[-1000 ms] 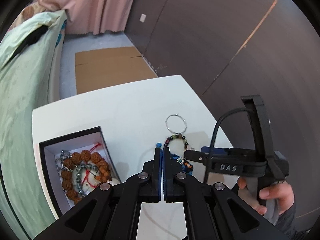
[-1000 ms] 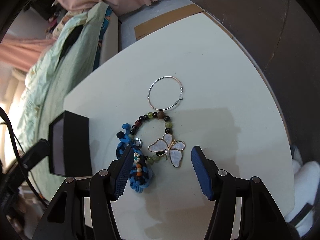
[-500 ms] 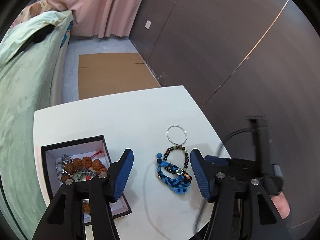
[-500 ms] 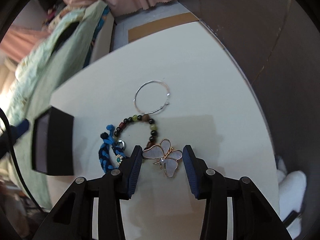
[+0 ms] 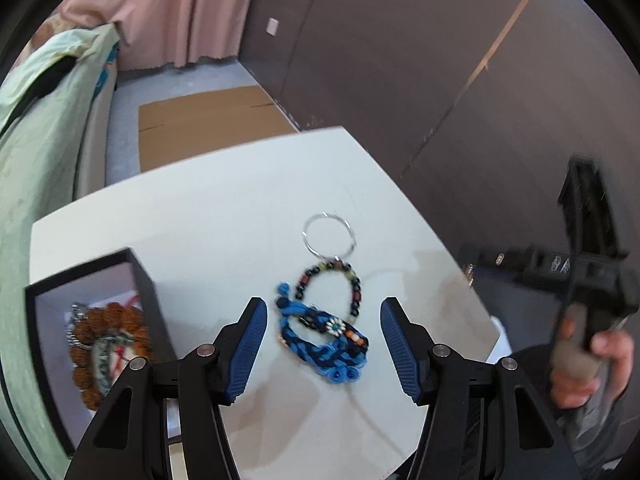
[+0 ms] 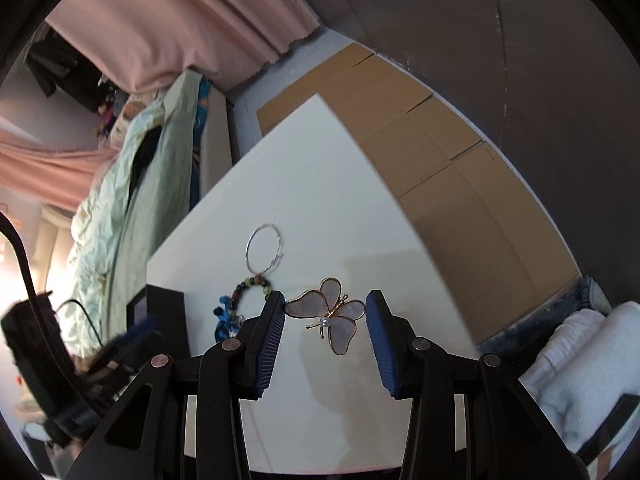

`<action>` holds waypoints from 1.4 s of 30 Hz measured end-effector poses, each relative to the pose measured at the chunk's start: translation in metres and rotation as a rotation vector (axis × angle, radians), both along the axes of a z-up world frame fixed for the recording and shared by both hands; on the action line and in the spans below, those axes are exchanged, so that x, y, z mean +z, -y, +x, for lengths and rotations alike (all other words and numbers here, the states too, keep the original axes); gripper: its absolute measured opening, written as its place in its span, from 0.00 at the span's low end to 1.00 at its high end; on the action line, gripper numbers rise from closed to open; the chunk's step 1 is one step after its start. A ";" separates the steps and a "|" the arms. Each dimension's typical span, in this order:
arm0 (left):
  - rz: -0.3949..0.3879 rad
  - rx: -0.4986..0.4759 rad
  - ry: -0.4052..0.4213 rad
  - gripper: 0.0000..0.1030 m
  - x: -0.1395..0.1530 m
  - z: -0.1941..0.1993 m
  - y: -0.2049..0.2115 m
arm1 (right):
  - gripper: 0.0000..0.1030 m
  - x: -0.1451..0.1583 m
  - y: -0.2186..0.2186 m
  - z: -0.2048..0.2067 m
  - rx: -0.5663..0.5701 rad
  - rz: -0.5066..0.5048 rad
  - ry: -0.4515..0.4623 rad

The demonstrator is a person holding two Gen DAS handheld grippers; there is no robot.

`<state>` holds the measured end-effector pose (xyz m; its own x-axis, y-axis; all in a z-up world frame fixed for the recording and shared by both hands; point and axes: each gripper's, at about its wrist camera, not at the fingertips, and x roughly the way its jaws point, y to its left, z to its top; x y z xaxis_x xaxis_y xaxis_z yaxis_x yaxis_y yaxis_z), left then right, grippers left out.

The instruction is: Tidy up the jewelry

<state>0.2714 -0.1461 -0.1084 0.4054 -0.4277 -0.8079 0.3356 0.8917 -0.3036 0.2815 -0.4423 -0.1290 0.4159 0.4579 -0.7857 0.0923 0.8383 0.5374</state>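
Note:
My right gripper point(image 6: 325, 308) is shut on a gold-rimmed butterfly brooch point(image 6: 336, 316); its wings touch both blue pads and it hangs above the white table point(image 6: 340, 200). My left gripper point(image 5: 323, 305) stands open over a blue braided bracelet point(image 5: 324, 344), with nothing between its pads. Touching that bracelet are a dark bead bracelet point(image 5: 356, 292) and, beyond it, a thin silver hoop point(image 5: 306, 236). At the left stands a black jewelry box point(image 5: 144, 280), open, with a brown bead bracelet point(image 5: 108, 320) and other pieces inside. A hand point(image 5: 588, 360) holds the blurred right tool.
The table's far and right edges are close to the jewelry. Flattened cardboard point(image 5: 200, 120) lies on the floor beyond it, along a dark wall. A bed with a pale green cover point(image 5: 40, 140) runs along the left. White cloth point(image 6: 580, 360) lies at the lower right.
My left jaws went from shut to open and now hover over the blue bracelet. My right jaws closed on the butterfly brooch, lifted it off the table and rolled.

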 end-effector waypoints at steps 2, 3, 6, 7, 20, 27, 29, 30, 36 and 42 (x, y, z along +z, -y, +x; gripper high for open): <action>0.028 -0.035 -0.006 0.59 -0.007 -0.004 0.012 | 0.41 0.001 0.004 0.000 -0.007 0.012 0.006; 0.046 -0.051 -0.008 0.59 -0.011 -0.006 0.017 | 0.41 0.001 0.004 0.002 -0.008 0.015 0.007; 0.097 -0.099 -0.019 0.59 -0.023 -0.012 0.034 | 0.41 0.004 0.004 0.002 -0.004 0.024 0.014; 0.118 -0.114 -0.024 0.59 -0.028 -0.014 0.039 | 0.41 0.004 0.004 0.001 -0.002 0.027 0.016; 0.191 -0.092 0.014 0.11 -0.032 -0.019 0.032 | 0.41 0.007 -0.008 0.003 0.035 0.029 0.026; 0.108 -0.054 0.048 0.11 -0.003 -0.024 0.009 | 0.41 0.013 -0.025 0.003 0.073 0.038 0.054; 0.090 -0.041 0.062 0.11 0.005 -0.025 0.004 | 0.41 0.014 -0.030 0.004 0.083 0.041 0.060; 0.079 -0.030 0.073 0.11 0.011 -0.026 -0.003 | 0.41 0.015 -0.033 0.004 0.088 0.040 0.062; 0.041 0.046 0.117 0.11 0.034 -0.023 -0.035 | 0.41 0.018 -0.049 0.004 0.109 0.046 0.076; 0.038 0.133 0.127 0.11 0.042 -0.018 -0.079 | 0.41 0.018 -0.068 0.006 0.138 0.044 0.074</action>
<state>0.2534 -0.0674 -0.0662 0.5563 -0.3339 -0.7609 0.2475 0.9407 -0.2319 0.2872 -0.3741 -0.1113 0.4027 0.5480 -0.7332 -0.0635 0.8158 0.5748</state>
